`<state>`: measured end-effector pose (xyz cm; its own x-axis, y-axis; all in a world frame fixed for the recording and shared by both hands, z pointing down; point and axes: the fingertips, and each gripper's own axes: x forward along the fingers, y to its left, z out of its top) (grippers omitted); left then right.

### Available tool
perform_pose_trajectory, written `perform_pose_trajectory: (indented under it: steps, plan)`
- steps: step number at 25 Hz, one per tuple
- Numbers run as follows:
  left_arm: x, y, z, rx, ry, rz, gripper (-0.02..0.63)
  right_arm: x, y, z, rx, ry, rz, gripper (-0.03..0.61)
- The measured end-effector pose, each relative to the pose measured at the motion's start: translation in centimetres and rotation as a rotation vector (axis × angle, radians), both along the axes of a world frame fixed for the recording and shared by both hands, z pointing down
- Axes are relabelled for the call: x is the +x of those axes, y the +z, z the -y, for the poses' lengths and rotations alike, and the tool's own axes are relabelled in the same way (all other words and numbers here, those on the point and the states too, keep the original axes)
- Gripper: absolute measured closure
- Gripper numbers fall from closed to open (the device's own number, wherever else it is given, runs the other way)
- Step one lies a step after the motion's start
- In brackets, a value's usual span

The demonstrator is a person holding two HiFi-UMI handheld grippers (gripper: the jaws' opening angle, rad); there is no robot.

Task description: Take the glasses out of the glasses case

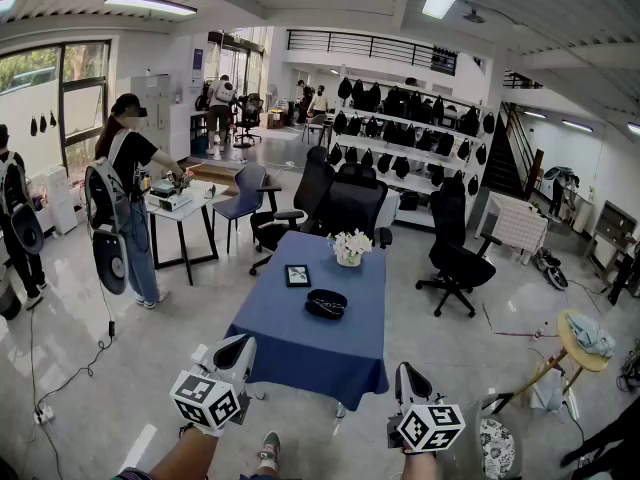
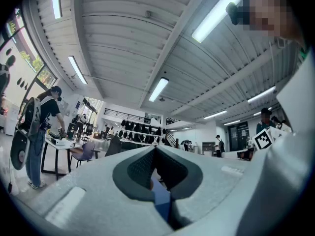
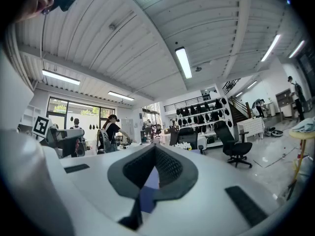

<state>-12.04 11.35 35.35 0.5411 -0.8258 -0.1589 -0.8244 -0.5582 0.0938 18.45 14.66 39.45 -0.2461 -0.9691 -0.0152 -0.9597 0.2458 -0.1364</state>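
Note:
A dark oval glasses case (image 1: pixel 326 304) lies shut on the blue-clothed table (image 1: pixel 300 343), near its middle. No glasses show. Both grippers are held low at the near side of the table, well short of the case. My left gripper (image 1: pixel 238 348) is at the table's near left corner and my right gripper (image 1: pixel 408 374) is just past its near right corner. In the left gripper view the jaws of the left gripper (image 2: pixel 155 150) meet with nothing between them. The right gripper (image 3: pixel 155 148) looks the same in its own view. Both point up and away from the table.
A small framed picture (image 1: pixel 297 275) and a white flower pot (image 1: pixel 351 249) stand on the table beyond the case. Black office chairs (image 1: pixel 345 204) ring the far end. A person (image 1: pixel 128 203) stands at a white desk (image 1: pixel 183 208) to the left. A round stool (image 1: pixel 583 336) is at right.

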Motion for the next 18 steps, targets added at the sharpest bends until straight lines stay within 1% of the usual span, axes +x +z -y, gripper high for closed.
perform_pose_trajectory:
  steps: [13,18]
  plan:
    - [1.4,0.0,0.0,-0.014,0.026,0.008,0.597,0.8,0.2,-0.2,-0.011,0.002,0.019,0.578]
    - [1.5,-0.4,-0.2,-0.008,0.032,0.012,0.597,0.9,-0.1,-0.2,-0.006,0.002,0.026,0.577]
